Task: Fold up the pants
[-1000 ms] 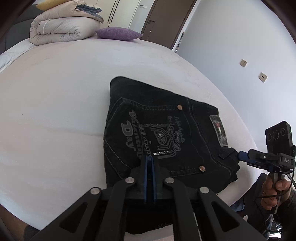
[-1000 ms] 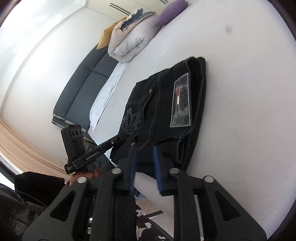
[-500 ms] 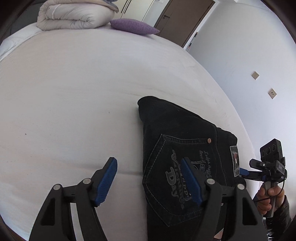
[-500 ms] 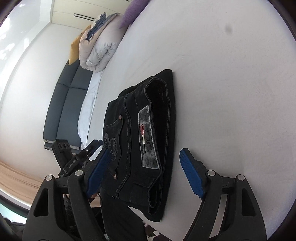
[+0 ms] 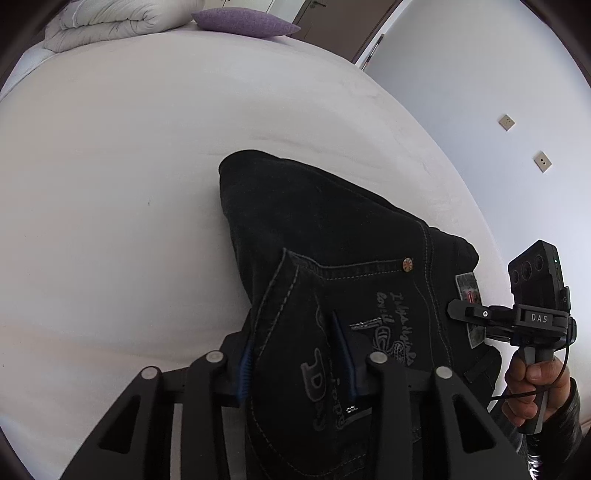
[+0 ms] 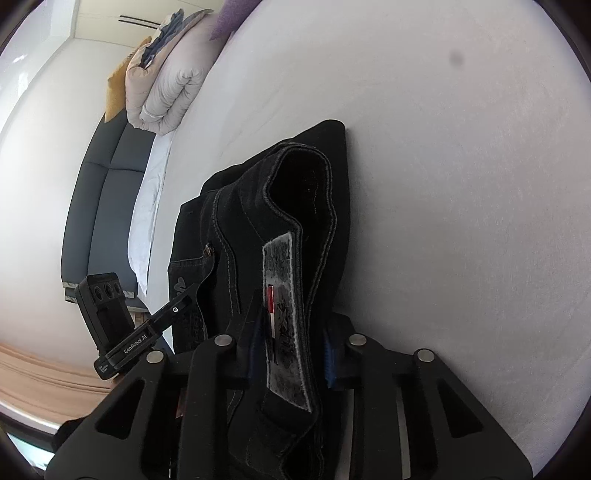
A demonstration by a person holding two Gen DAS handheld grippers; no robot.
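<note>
Left gripper (image 5: pixel 295 354): clamped on the near edge of the folded pants (image 5: pixel 332 236), blue pads on either side of the embroidered back pocket (image 5: pixel 332 332). Right gripper (image 6: pixel 291 350): clamped on the waistband end, pads flanking the grey label (image 6: pixel 284 314). The pants lie on the white bed (image 5: pixel 110 184), near its front edge. Farther back: a purple pillow (image 5: pixel 243 22) and a rolled duvet (image 5: pixel 122 18) at the head of the bed.

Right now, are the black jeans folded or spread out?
Folded: the jeans form a compact stacked bundle on the bed, waistband layers doubled.
</note>
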